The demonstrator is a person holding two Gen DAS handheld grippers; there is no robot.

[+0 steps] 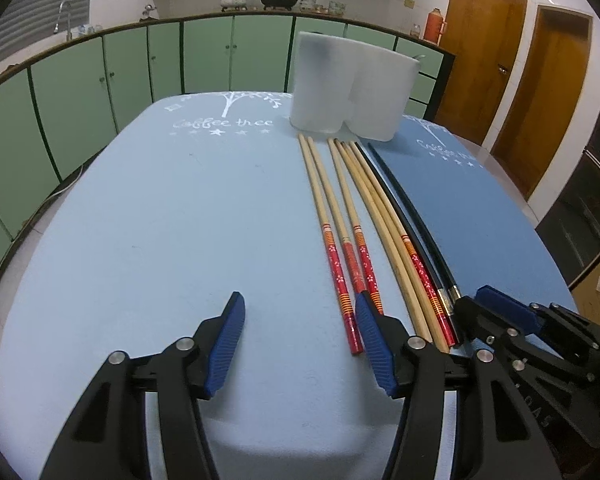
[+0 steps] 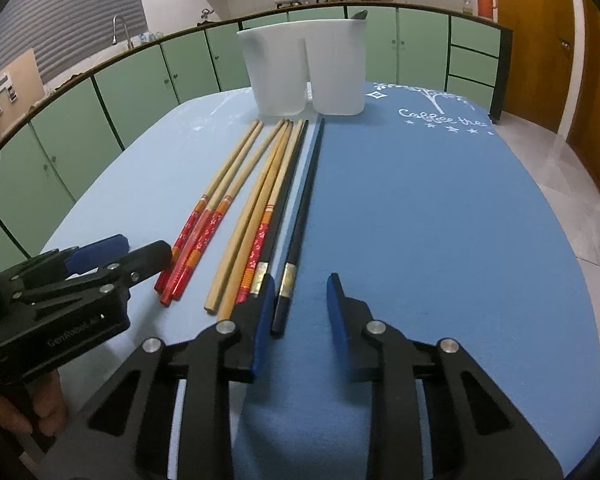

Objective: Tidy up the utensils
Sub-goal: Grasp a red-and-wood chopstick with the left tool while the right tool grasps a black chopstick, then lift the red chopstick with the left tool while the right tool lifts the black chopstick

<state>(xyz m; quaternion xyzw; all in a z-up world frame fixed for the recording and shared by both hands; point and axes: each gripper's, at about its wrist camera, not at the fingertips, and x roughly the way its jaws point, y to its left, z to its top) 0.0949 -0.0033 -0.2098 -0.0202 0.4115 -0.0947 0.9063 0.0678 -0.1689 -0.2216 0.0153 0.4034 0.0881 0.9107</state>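
Our right gripper (image 2: 300, 304) stands narrowly open low in the frame, one black chopstick (image 2: 300, 216) end between its pads, not pressed as far as we can tell. Our left gripper (image 1: 300, 336) gapes wider over bare mat (image 1: 140, 220), its right pad over the red-handled chopsticks (image 1: 342, 256). The row runs up to the white holder (image 2: 304, 72) at top centre.
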